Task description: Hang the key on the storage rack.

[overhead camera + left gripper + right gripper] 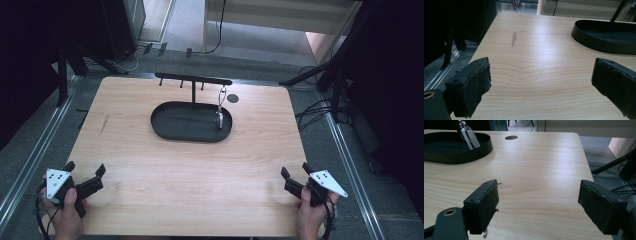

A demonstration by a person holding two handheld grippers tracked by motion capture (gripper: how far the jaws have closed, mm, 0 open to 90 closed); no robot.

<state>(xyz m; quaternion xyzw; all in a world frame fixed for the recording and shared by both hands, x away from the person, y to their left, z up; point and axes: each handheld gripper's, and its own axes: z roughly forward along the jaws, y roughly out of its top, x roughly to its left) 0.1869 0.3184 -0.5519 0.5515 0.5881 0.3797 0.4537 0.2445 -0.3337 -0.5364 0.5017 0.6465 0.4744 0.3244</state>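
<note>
At the near left corner of the pale wooden table (150, 165), the left gripper (85, 172) rests with its jaws spread wide, nothing between them. Farther back, mid-table, sits the black oval metal tray (165, 127) with its T-shaped hanger stand (193, 80); a small silver keyring with a metal tag (220, 107) hangs from the bar's right end, dangling just above the tray floor (its exact clearance is hard to judge). The likely risk: a hurried reach could set the keyring swinging, or knock the thin stand and shift the tray. At the near right corner, the right gripper (295, 176) holds nothing, its jaws gaping, only bare wood between them.
</note>
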